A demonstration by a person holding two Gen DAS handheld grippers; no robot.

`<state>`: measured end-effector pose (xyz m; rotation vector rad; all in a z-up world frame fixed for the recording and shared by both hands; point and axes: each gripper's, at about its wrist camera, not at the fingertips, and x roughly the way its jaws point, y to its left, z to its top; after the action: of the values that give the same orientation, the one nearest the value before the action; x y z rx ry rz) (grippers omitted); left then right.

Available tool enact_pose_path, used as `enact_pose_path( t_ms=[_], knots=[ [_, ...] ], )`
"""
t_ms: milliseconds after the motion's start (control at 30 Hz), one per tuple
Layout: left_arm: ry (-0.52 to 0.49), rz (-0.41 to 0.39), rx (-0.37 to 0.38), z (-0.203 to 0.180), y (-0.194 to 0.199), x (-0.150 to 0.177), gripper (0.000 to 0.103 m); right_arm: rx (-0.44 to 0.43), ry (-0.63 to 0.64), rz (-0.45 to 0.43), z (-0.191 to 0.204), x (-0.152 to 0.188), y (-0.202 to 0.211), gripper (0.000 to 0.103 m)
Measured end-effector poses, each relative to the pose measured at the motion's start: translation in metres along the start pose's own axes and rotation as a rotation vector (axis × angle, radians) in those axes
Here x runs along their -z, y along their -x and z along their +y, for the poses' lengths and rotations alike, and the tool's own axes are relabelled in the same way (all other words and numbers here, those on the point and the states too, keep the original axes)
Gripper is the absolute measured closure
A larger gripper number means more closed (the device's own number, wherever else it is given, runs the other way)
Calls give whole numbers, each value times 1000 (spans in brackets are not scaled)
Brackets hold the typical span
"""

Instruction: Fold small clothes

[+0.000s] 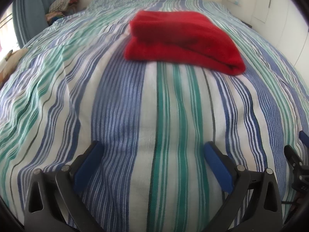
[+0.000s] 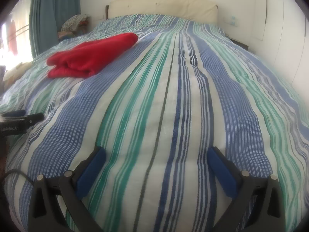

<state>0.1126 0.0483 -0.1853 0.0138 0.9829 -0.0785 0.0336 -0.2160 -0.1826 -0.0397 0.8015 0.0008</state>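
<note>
The only writing showing is white lettering on the left gripper, something like "enRobot.AI" (first letter cut off). One red fleecy garment is lying folded in a thick soft bundle on the bed's striped woven cover, well ahead of both grippers. Left gripper's fingers and right gripper's fingers are sitting wide open with blue pads, holding nothing.

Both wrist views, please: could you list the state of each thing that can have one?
Red garment: folded, lying on the bedspread, untouched.
Striped bedspread: spread over the bed, slightly rumpled.
Left gripper: fingers open, empty.
Right gripper: fingers open, empty.
Curtain: drawn aside.
</note>
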Motion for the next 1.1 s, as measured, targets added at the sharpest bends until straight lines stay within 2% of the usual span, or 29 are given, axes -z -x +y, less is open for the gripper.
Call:
enact_pose_path(
  t_ms=[500, 733, 800, 900, 1100],
  knots=[
    [-27, 50, 12, -2, -1, -3, 1, 15, 16, 15, 3, 0, -2, 0],
    [-24, 25, 20, -1, 2, -1, 1, 11, 14, 22, 3, 0, -4, 0],
    [-1, 38, 40, 3, 7, -5, 1, 11, 14, 21, 3, 0, -4, 0],
    [45, 47, 109, 10, 19, -16, 2, 10, 13, 22, 3, 1, -4, 0],
    [72, -30, 214, 15, 51, -72, 2, 11, 13, 29, 2, 0, -5, 0]
  ],
)
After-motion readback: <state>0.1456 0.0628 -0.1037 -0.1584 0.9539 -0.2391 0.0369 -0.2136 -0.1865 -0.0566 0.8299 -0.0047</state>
